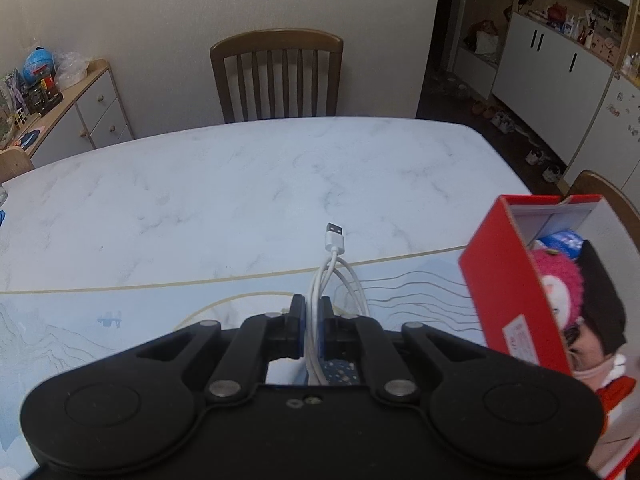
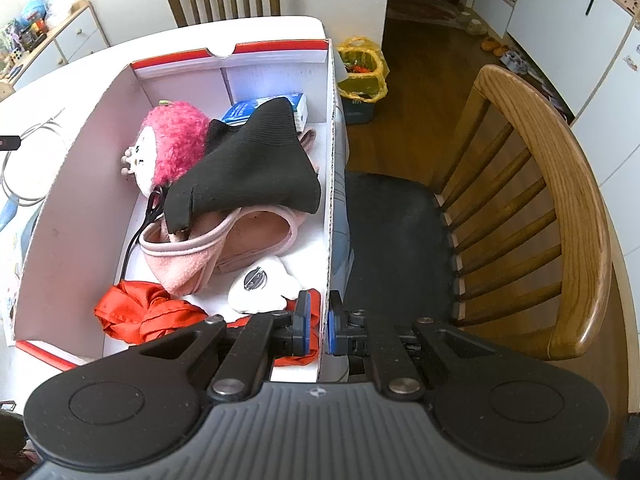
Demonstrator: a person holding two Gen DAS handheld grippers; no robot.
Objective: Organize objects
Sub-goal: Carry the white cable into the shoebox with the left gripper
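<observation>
Left gripper [image 1: 311, 312]: nearest the lens, its two blue-padded fingers clenched on a bundle of white cable.
White USB cable [image 1: 325, 280]: folded into loops, pinched between the left fingers; the loops rise just ahead of the fingertips and the plug end points away, above the marble table [image 1: 240, 184]. The strands also run back between the fingers toward the gripper body.
Right gripper [image 2: 318, 322]: fingers drawn close on the right-hand wall of the red box [image 2: 331, 184], one finger inside the box and one outside; a narrow gap shows at the tips, so firm contact cannot be confirmed.
Red box, seen from left gripper: ahead and to its right, tilted, open side facing the camera.
Box contents ahead of right gripper: red cloth [image 2: 140, 312] and a white pouch [image 2: 260, 284] closest, left of the fingertips; a pink fleece hat [image 2: 224, 244] beyond; a black knit piece [image 2: 252, 168] lying over it; a pink-haired doll [image 2: 168, 148] farther left; a blue-and-white packet [image 2: 276, 108] at the far end.
Right of right gripper: a wooden chair [image 2: 560, 208] with a dark seat.
Far ahead of left gripper: another wooden chair [image 1: 277, 76] at the table's far edge.
</observation>
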